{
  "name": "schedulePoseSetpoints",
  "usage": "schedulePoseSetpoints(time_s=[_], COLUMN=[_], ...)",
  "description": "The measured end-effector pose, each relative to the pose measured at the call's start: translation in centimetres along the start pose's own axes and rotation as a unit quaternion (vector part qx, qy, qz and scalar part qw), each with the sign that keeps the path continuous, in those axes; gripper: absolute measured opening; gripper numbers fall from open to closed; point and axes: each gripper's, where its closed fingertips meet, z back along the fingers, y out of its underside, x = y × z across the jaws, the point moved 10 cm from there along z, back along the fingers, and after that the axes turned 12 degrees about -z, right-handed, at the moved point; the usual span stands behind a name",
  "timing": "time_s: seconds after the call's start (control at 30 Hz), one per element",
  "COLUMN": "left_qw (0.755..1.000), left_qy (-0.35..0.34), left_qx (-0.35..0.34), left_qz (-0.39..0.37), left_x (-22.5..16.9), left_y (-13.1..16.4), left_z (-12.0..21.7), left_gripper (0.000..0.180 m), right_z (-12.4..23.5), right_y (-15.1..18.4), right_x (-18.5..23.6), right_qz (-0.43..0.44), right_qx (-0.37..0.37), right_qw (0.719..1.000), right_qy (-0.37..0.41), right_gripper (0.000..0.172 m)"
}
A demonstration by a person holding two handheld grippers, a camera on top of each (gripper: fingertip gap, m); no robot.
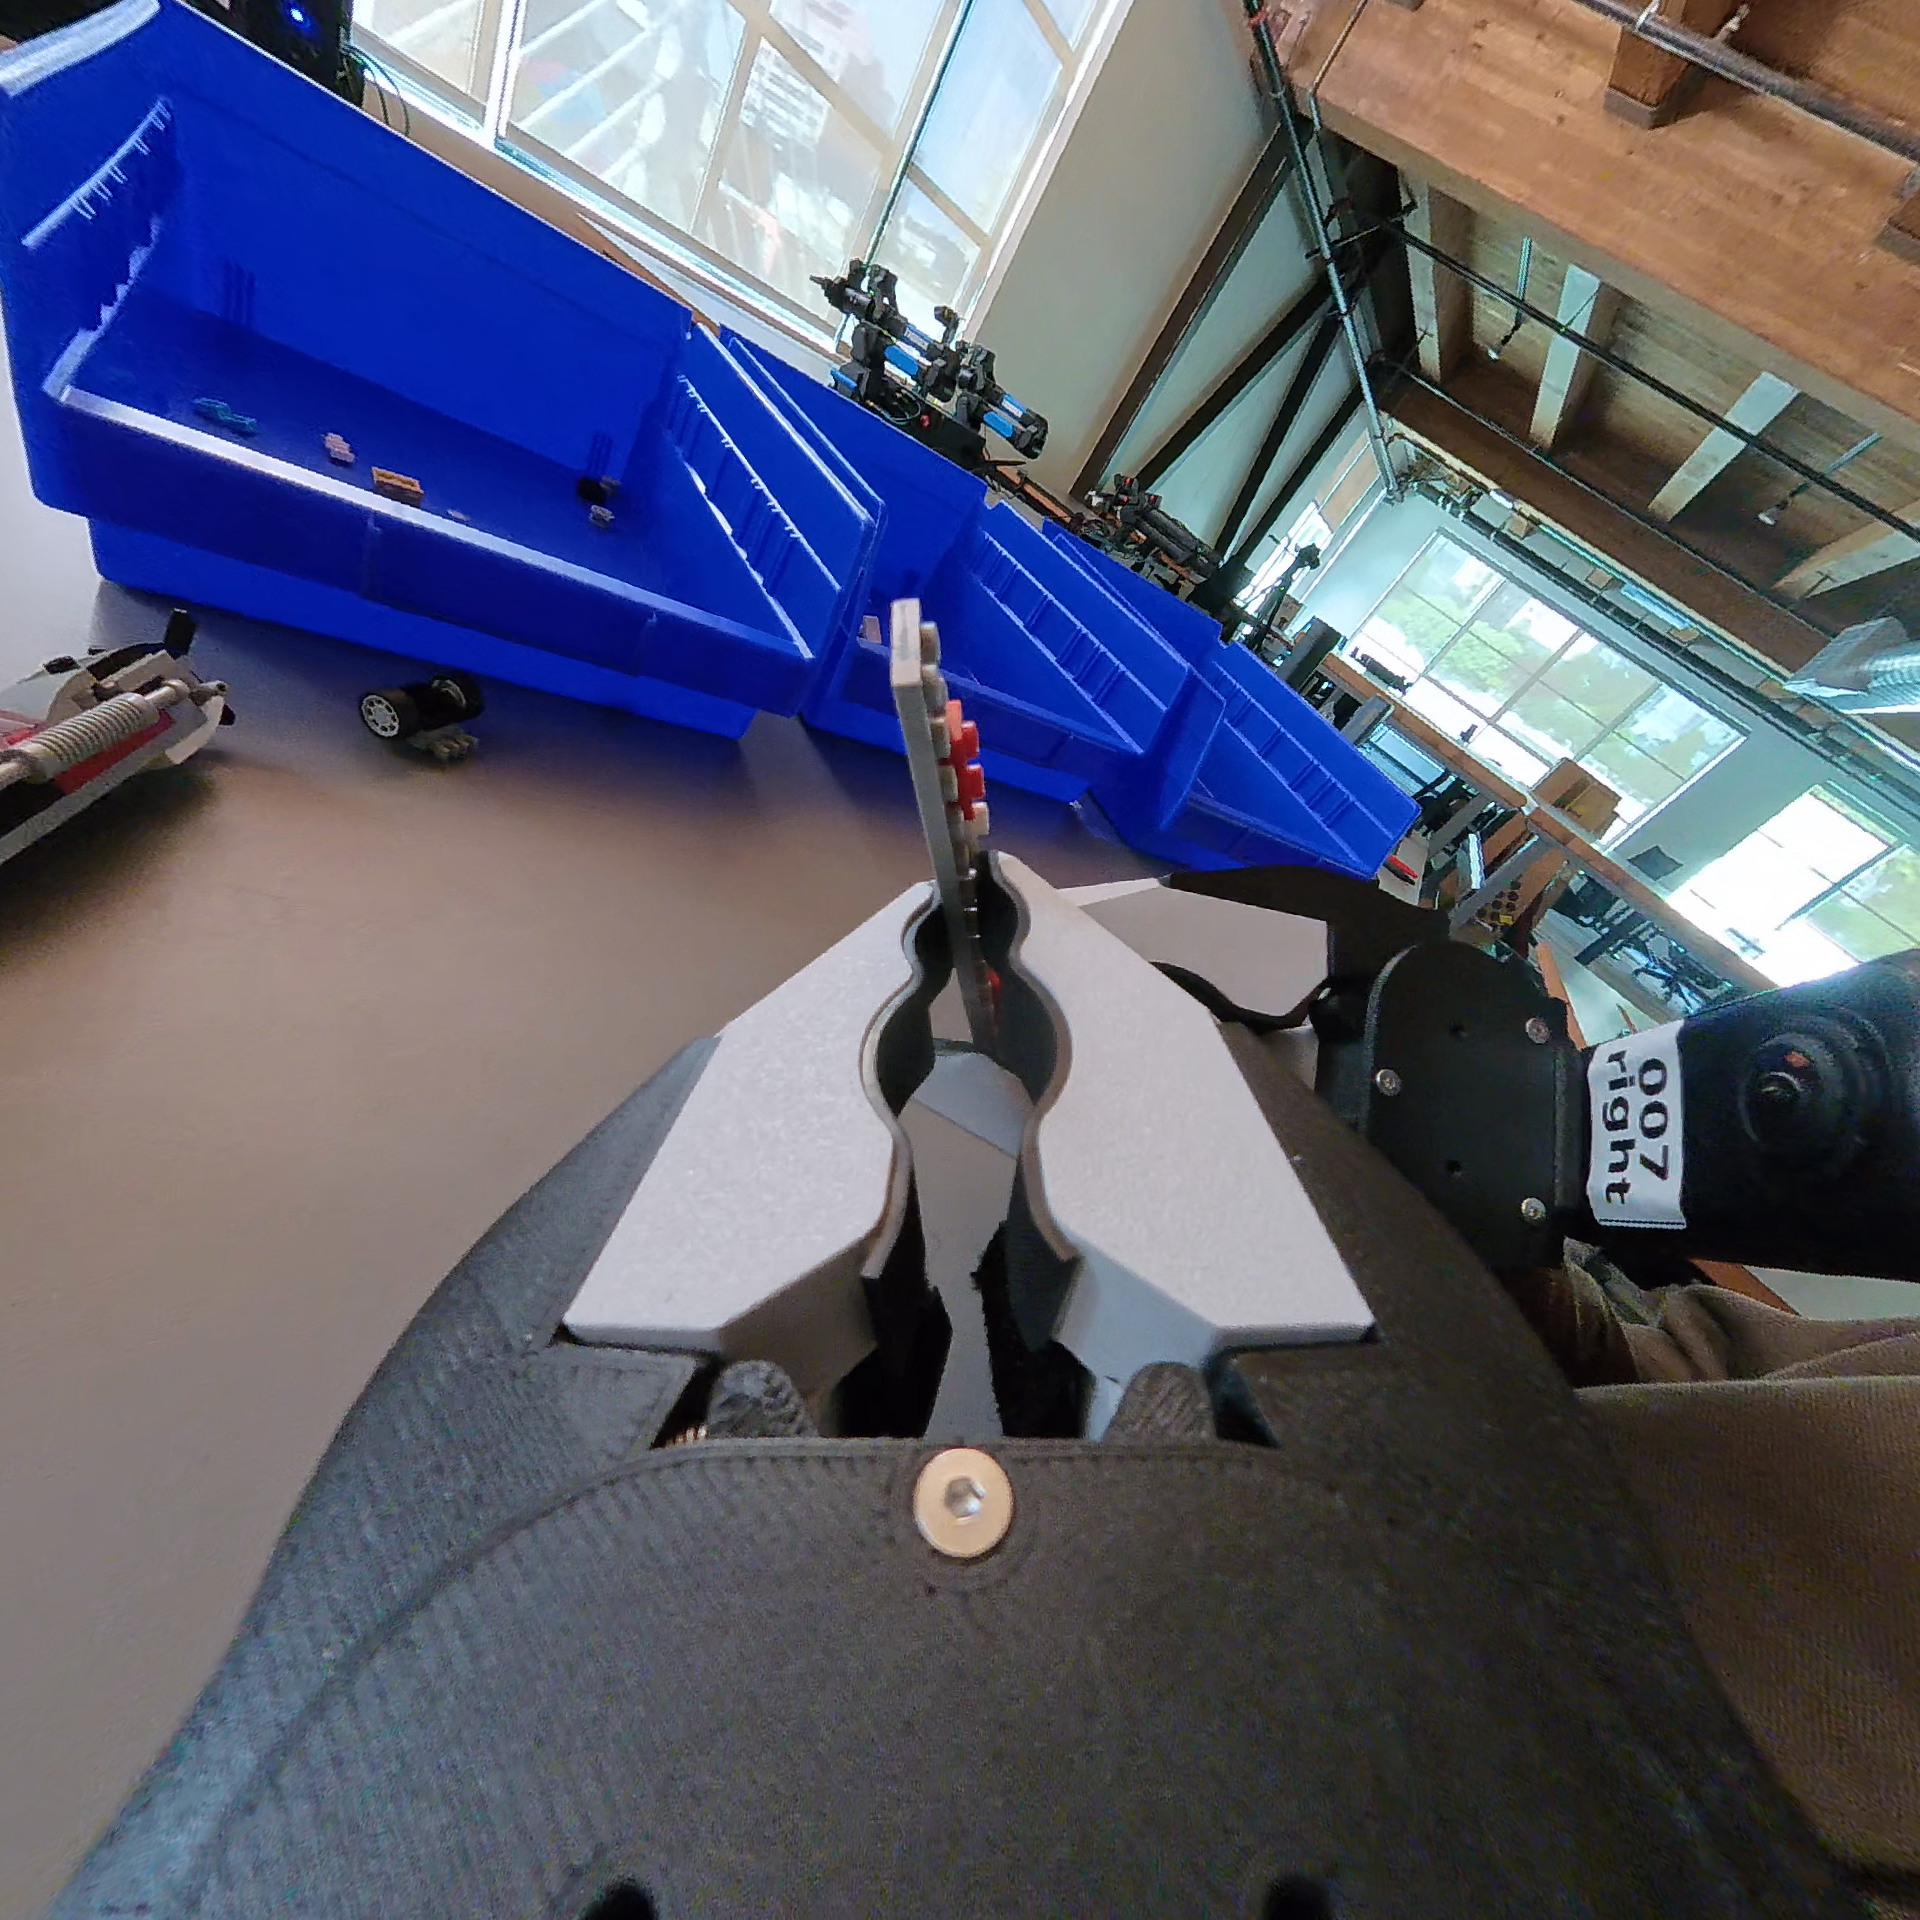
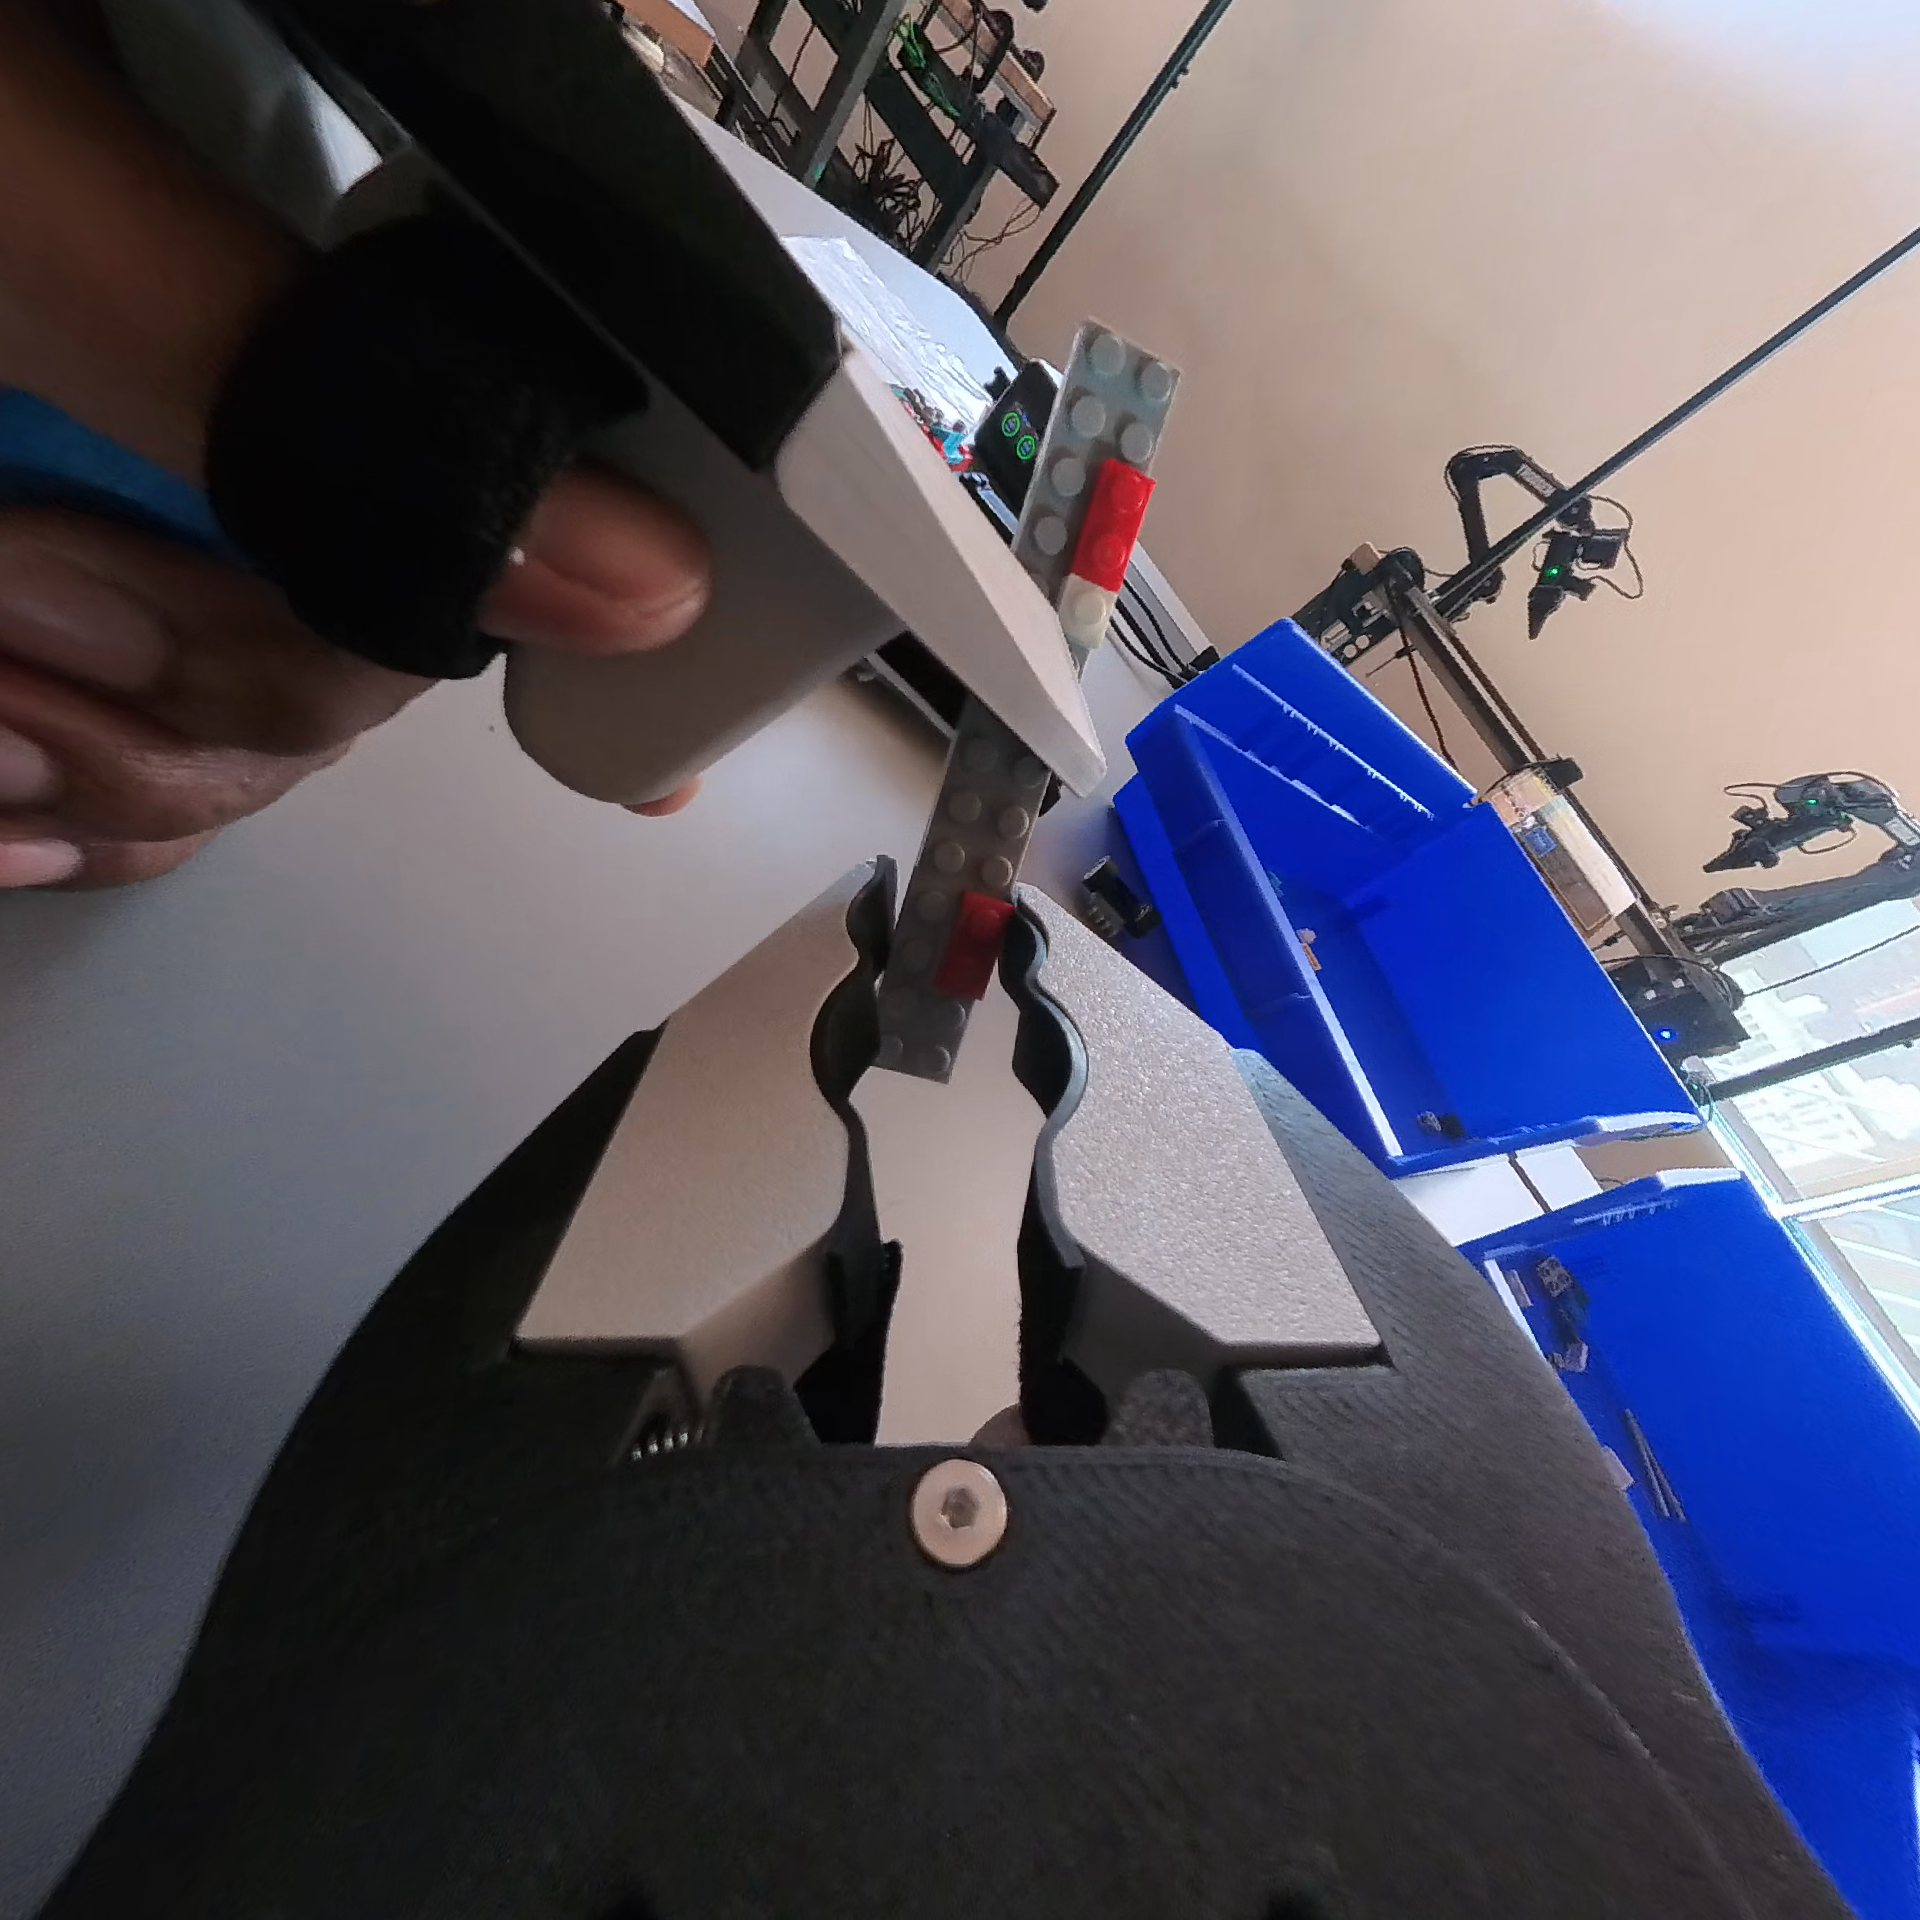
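Grey plate (image 1: 928, 774), centre frame, studded with red tiles (image 1: 964, 750), held edge-on above the counter (image 1: 416, 987). Left gripper (image 1: 961, 935) jaws narrow, pinching its faces; right gripper (image 2: 951, 961) jaws clamp its lower end. Light, stiff, slick plastic; grip bare edges.

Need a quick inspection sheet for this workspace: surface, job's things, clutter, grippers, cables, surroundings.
Surface: grey tabletop, mostly bare.
Job's things: long grey studded plate carrying red bricks and a white brick, held off the table.
Clutter: small wheel assembly; partly built model with spring; blue bins holding a few small pieces.
Grippers: left gripper clamps the plate across its faces; right gripper closed across the plate's edges at the lower red brick.
Cables: black cable by the right gripper.
Surroundings: windows, wooden beams, other rigs behind.
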Motion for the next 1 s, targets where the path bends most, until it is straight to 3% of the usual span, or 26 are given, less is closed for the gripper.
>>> schedulePoseSetpoints(time_s=[1.0], left_qw=[0.999], left_qy=[0.025], left_qx=[0.006], left_qz=[0.028], left_x=[0.47], left_y=[0.04], left_z=[-0.33], left_gripper=[0.008], right_z=[0.19], right_y=[0.23], right_x=[0.03], right_qz=[-0.004], right_qx=[-0.019], right_qw=[1.0], right_qy=[0.022], right_gripper=[0.019])
